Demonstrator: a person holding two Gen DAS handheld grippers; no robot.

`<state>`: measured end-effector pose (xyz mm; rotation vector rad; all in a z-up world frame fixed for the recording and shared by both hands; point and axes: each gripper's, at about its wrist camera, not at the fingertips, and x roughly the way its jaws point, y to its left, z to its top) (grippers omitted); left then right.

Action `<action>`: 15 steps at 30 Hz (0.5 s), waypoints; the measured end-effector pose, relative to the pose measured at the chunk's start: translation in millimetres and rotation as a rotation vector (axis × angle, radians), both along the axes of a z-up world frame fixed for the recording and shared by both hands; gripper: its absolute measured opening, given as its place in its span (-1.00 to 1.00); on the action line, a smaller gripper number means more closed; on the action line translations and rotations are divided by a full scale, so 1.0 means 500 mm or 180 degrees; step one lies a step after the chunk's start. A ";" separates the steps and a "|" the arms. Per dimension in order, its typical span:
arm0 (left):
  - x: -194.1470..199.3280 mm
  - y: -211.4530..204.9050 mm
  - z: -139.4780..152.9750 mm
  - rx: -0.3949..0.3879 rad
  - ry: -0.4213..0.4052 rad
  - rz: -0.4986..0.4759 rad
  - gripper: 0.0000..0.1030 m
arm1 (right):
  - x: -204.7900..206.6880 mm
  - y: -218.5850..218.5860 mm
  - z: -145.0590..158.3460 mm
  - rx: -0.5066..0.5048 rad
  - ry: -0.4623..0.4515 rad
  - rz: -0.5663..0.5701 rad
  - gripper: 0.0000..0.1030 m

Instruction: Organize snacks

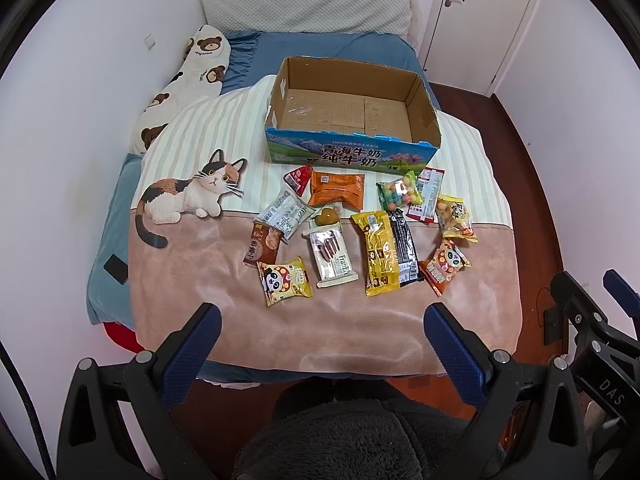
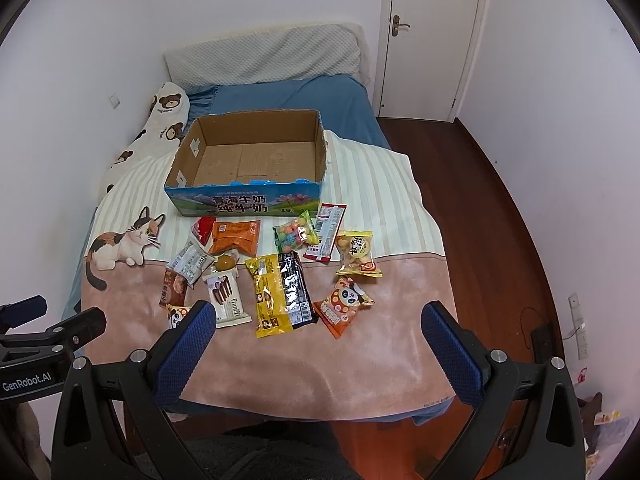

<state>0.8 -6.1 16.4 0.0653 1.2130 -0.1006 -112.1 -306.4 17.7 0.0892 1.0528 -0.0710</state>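
Observation:
An open cardboard box (image 1: 352,148) (image 2: 244,200) with a blue printed front stands empty on the bed. Several snack packs lie in front of it: an orange pack (image 1: 338,188) (image 2: 236,237), a yellow bag (image 1: 380,258) (image 2: 272,296), a black bar (image 1: 404,252) (image 2: 296,288), a panda pack (image 1: 284,280), an orange panda pack (image 1: 444,266) (image 2: 344,306), a white Franzzi pack (image 1: 332,254) (image 2: 226,294). My left gripper (image 1: 322,316) hangs open above the bed's near edge, nothing between its fingers. My right gripper (image 2: 320,314) is open too, and it also shows at the right edge of the left wrist view (image 1: 588,288).
The snacks rest on a pink and striped cat blanket (image 1: 192,264) (image 2: 384,344) over a blue sheet. A bear-print pillow (image 1: 180,80) and a grey pillow (image 1: 308,8) lie at the head. A wooden floor (image 2: 492,240) and a white door (image 2: 428,36) are to the right.

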 end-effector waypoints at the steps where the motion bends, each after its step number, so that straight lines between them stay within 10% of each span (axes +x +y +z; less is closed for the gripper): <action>1: 0.000 0.000 0.001 -0.0001 0.0004 0.0002 1.00 | 0.001 0.000 0.001 0.0002 -0.0005 0.0004 1.00; 15: 0.002 -0.005 -0.003 -0.0011 0.0025 0.0038 1.00 | 0.013 -0.001 0.001 0.0017 0.0003 0.0001 1.00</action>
